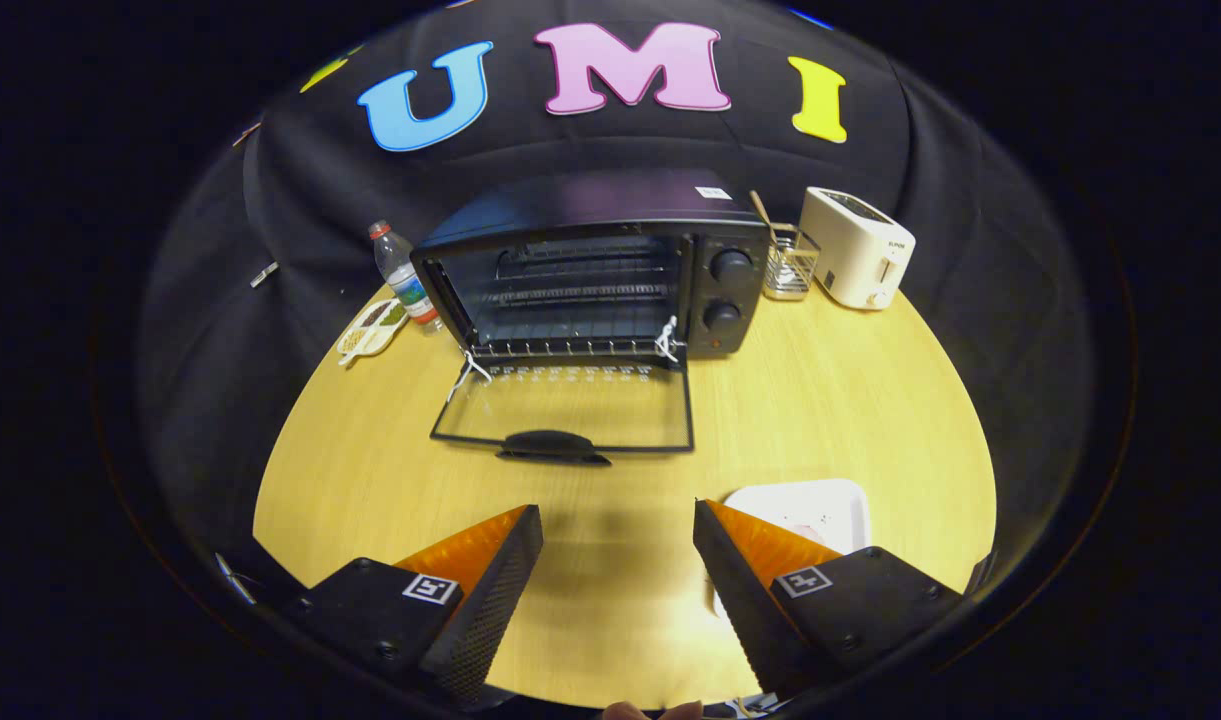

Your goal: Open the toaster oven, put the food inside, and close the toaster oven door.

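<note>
A black toaster oven (610,265) stands at the far side of the round wooden table (870,420). Its glass door (570,405) is folded down flat onto the table, handle (552,445) towards me, and the wire rack (570,295) inside shows bare. My gripper (618,545) hovers over the table in front of the door, open, with only bare wood between its fingers. A white plate (820,505) lies just beside and beyond the right finger; that finger hides part of it, and I cannot make out food on it.
Left of the oven stand a plastic water bottle (402,275) and a small dish with compartments (372,328). To its right are a wire utensil holder (790,262) and a white toaster (858,248). Black cloth walls ring the table.
</note>
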`<state>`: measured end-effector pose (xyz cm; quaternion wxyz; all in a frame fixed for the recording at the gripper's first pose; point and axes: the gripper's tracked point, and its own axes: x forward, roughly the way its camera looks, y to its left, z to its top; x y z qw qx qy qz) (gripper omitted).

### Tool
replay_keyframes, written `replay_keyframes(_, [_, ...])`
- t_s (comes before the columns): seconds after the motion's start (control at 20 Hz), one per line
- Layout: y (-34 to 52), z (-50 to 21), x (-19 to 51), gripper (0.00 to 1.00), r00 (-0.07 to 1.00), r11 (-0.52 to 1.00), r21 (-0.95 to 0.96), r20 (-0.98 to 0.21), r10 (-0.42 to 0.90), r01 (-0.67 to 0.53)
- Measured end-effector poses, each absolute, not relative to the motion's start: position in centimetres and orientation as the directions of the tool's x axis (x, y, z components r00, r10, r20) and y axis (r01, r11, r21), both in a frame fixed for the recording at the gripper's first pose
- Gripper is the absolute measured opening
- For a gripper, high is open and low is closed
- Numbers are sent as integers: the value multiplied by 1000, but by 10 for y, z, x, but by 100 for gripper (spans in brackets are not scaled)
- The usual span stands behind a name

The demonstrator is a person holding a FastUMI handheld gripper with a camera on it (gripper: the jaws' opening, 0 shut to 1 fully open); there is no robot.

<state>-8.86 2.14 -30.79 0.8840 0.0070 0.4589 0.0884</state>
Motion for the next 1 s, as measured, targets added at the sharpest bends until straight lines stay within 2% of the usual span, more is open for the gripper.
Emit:
replay_keyframes(0.25, [-82,-326,-106,99,381,992,92,-917,118,-84])
replay_keyframes(0.45, [-141,-361,-103,99,269,994,95,-957,104,-48])
replay_keyframes(0.85, [-174,-431,-81,98,137,993,113,-984,118,-44])
replay_keyframes(0.9, [-173,-437,-82,96,120,991,122,-985,127,-45])
replay_keyframes(0.95, [-171,-443,-83,81,103,990,129,-986,134,-51])
replay_keyframes(1.0, [-173,-444,-83,75,85,990,125,-988,130,-61])
